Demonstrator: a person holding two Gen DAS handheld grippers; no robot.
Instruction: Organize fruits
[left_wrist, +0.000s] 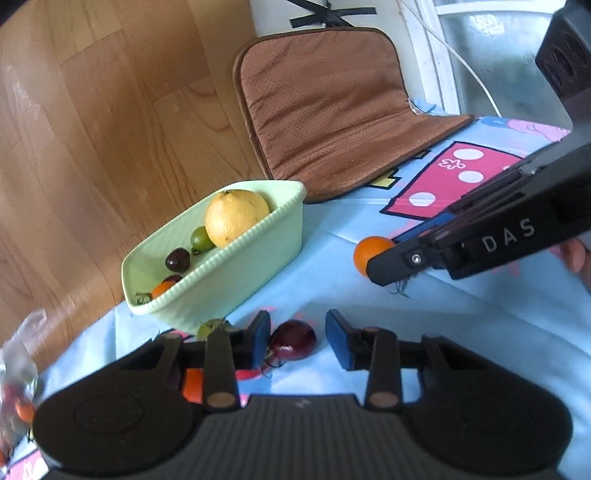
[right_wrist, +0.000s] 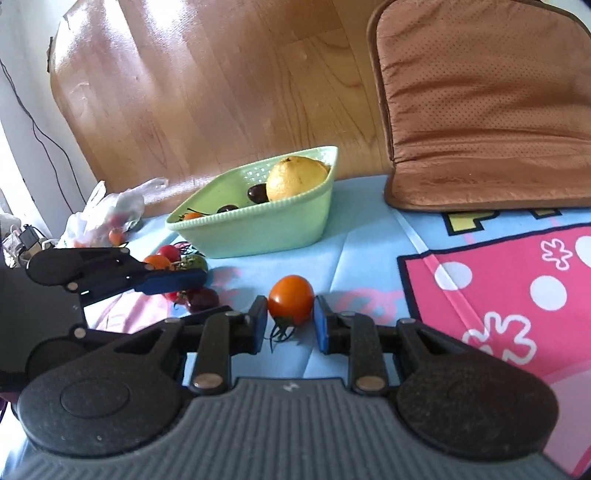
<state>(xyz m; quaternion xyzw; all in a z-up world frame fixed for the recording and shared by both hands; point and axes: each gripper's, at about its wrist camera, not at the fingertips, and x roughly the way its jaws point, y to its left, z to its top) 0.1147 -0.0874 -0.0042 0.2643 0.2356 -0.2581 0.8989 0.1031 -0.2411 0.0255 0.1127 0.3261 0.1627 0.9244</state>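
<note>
While both grippers are low over the worktop (right_wrist: 369, 243), each one has a small fruit between its fingers but not yet clamped. The right gripper (right_wrist: 290, 321) stands apart around the orange tomato (right_wrist: 290, 298); the blue pads (right_wrist: 260, 321) are just beside its two sides, and I cannot tell whether they already touch. The left gripper (left_wrist: 297, 341) is also apart, with the dark tomato (left_wrist: 293, 339) nearer to its left pad.

The basket (right_wrist: 258, 236) lies at about 11 o'clock from the right gripper and at about 10 o'clock from the left one. It already holds a big yellow citrus (left_wrist: 236, 216) and some small tomatoes. More tomatoes lie loose near the left gripper.

To do this step well, I think the right gripper should close slowly and stop when the tomato is held, because such a fruit looks soft and can be crushed or can slip out forward. The green stalk (right_wrist: 281, 332) lies under the fruit, so better to grip the round body, not the stalk. The left gripper should move a little to its left, to centre the dark tomato before closing. When lifting toward the basket, one gripper should go first, since both go to the same place and could collide.
</note>
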